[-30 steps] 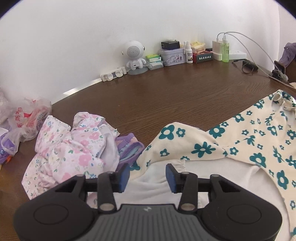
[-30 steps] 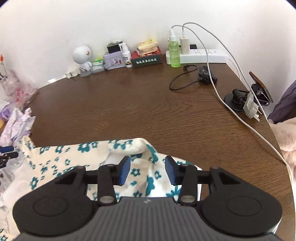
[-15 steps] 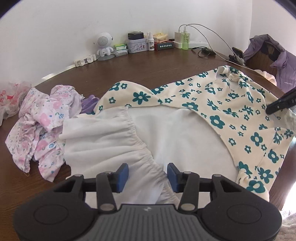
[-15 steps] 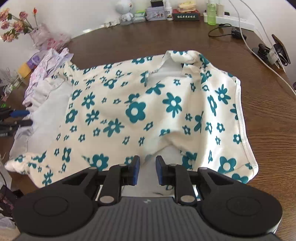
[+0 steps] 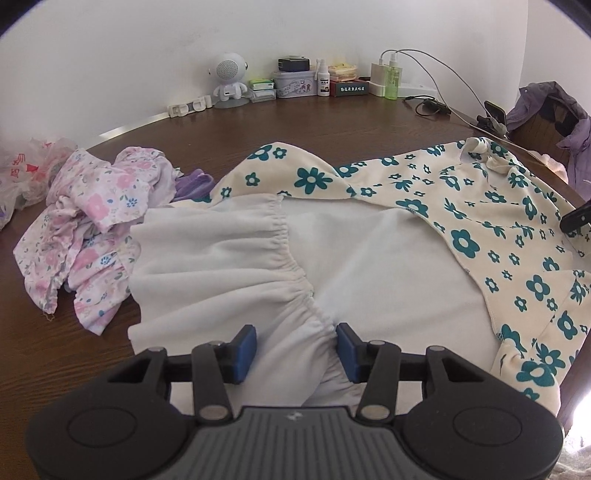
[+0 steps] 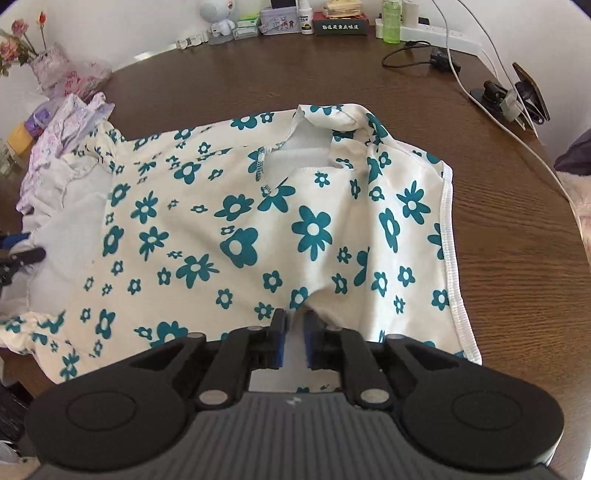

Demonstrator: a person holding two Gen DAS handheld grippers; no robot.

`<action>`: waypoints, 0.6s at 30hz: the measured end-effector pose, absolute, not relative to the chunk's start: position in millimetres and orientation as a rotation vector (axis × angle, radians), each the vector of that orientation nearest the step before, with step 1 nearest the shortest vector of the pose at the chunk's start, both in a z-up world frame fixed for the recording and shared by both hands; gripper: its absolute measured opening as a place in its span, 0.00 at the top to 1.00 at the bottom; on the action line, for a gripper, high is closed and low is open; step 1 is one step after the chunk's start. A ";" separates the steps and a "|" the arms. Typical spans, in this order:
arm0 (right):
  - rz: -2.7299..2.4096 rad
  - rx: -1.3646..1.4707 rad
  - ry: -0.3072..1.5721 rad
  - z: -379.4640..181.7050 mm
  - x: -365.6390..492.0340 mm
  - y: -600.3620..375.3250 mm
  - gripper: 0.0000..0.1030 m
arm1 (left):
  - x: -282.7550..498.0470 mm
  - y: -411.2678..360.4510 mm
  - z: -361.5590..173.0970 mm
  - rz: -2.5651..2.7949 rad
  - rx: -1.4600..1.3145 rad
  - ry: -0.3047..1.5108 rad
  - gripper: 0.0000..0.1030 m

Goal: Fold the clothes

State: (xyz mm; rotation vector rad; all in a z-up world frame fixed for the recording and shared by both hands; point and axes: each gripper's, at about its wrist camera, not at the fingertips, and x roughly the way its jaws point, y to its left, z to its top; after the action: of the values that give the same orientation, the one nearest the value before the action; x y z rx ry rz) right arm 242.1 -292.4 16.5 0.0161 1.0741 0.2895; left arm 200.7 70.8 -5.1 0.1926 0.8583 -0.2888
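A cream garment with teal flowers [image 6: 258, 236] lies spread on the brown table, its white inside [image 5: 369, 258] turned up at the left end with a gathered white hem [image 5: 288, 258]. My left gripper [image 5: 295, 349] is open, its blue pads on either side of the gathered white hem at the near edge. My right gripper [image 6: 293, 343] is nearly closed, pinching the garment's near edge between its pads. The right gripper's tip shows at the right edge of the left wrist view [image 5: 576, 219].
A crumpled pink floral garment [image 5: 92, 221] and a purple one [image 5: 194, 182] lie left of the spread garment. Plastic bags [image 5: 22, 173], a white robot figure [image 5: 229, 79], boxes, bottles, a power strip [image 6: 436, 33], cables and a phone holder [image 6: 513, 96] line the far table edge.
Both grippers pulled back to the near edge, and the garment now lies spread out flat. The right gripper has closed further on the garment's edge. The left stays open.
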 end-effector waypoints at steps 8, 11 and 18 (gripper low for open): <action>0.248 -0.175 1.042 15.8 246.5 -291.9 0.81 | 198.5 72.9 -6.6 -0.288 0.188 0.842 0.54; 0.274 -0.198 1.040 6.2 250.4 -287.0 0.80 | 198.2 72.5 -6.8 -0.286 0.187 0.840 0.54; 0.303 -0.261 1.042 25.9 248.9 -293.2 0.97 | 198.3 71.2 -6.2 -0.273 0.186 0.845 0.54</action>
State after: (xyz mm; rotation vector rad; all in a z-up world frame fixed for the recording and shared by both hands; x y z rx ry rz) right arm 248.9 -293.2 25.9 -0.2609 1.0420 0.3029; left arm 198.3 71.2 -6.2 0.1861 0.8452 -0.2731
